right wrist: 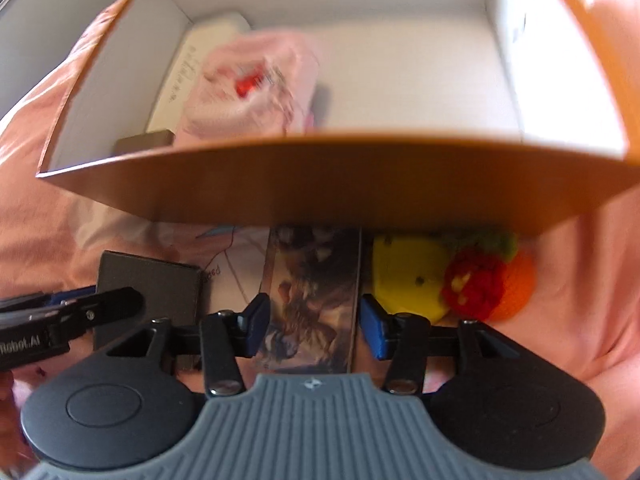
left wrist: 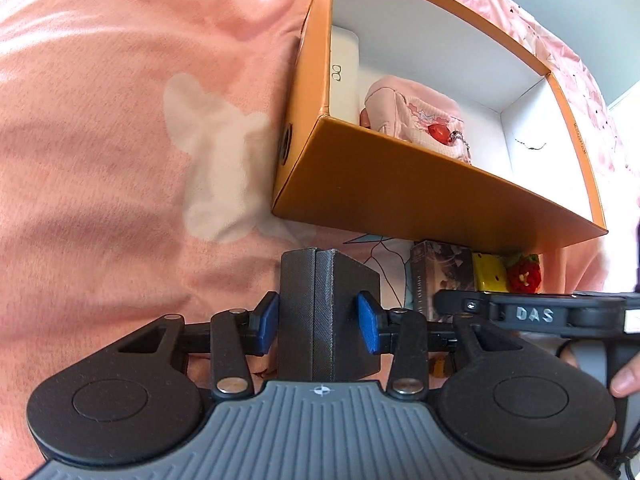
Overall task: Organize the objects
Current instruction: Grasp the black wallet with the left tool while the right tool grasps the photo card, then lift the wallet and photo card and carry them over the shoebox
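My left gripper (left wrist: 318, 322) is shut on a dark grey textured box (left wrist: 332, 280), its blue pads (left wrist: 267, 318) pressing both sides, above the pink bedspread (left wrist: 120, 128). In the right wrist view a picture-printed card box (right wrist: 314, 280) lies between the blue pads (right wrist: 376, 332) of my right gripper (right wrist: 314, 326). The right-hand pad stands a little off the card box, so that gripper is open. Beyond both sits an orange cardboard box (left wrist: 400, 188) (right wrist: 320, 188) with a white inside. It holds a pink pouch (left wrist: 416, 114) with a red charm and a white case (left wrist: 344, 72).
A yellow item (right wrist: 408, 276), a red crochet flower (right wrist: 474, 282) and an orange ball (right wrist: 518, 284) lie against the orange box's near wall. A small brown item (right wrist: 146, 142) sits in the box's left corner. A hand (left wrist: 626, 380) shows at the right edge.
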`<state>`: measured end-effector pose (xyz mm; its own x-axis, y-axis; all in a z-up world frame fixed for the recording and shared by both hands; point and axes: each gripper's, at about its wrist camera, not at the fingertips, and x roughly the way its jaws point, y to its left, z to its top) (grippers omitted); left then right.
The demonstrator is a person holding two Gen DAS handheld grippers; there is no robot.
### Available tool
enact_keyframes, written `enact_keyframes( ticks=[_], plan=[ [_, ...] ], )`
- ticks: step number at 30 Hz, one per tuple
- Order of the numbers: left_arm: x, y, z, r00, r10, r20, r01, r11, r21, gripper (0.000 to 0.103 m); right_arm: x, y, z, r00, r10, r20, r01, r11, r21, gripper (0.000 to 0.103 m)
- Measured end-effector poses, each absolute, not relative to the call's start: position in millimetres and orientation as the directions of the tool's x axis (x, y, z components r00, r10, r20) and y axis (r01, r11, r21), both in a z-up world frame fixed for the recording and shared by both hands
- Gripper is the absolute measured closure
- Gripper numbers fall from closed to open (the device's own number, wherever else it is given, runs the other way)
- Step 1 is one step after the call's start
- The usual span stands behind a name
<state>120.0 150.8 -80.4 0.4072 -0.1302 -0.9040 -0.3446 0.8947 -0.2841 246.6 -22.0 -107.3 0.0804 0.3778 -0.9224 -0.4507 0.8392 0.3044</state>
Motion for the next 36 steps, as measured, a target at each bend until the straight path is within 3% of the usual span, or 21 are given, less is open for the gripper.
enact_keyframes(
  ticks=[7,10,15,20,27,36],
  plan=[
    [122,154,-83,0.405,-0.14,-0.903,-0.361,0.883,-0.299,0.055,238,-13,-108,0.01,0.446,-0.895,-0.475,0.79,0.388,0.061],
    [121,156,-84,0.404,-0.152,-0.902,-0.364,0.878,-0.311,0.055,236,-7,-113,0.004,0.434,-0.901,-0.48,0.791,0.378,0.059],
    [121,157,-85,0.402,-0.155,-0.902,-0.363,0.878,-0.313,0.055,249,-12,-131,-0.05,0.477,-0.877,-0.382,0.802,0.458,0.047],
    [122,154,-85,0.4,-0.145,-0.905,-0.361,0.883,-0.301,0.055,252,-11,-137,-0.065,0.499,-0.864,-0.352,0.799,0.488,0.045],
    [120,151,-83,0.409,-0.131,-0.903,-0.354,0.889,-0.29,0.055,244,-17,-122,-0.017,0.522,-0.853,-0.395,0.78,0.486,0.07],
    [110,145,-70,0.447,-0.128,-0.885,-0.336,0.893,-0.299,0.06,215,-19,-73,0.118,0.545,-0.83,-0.524,0.744,0.414,0.079]
  ],
)
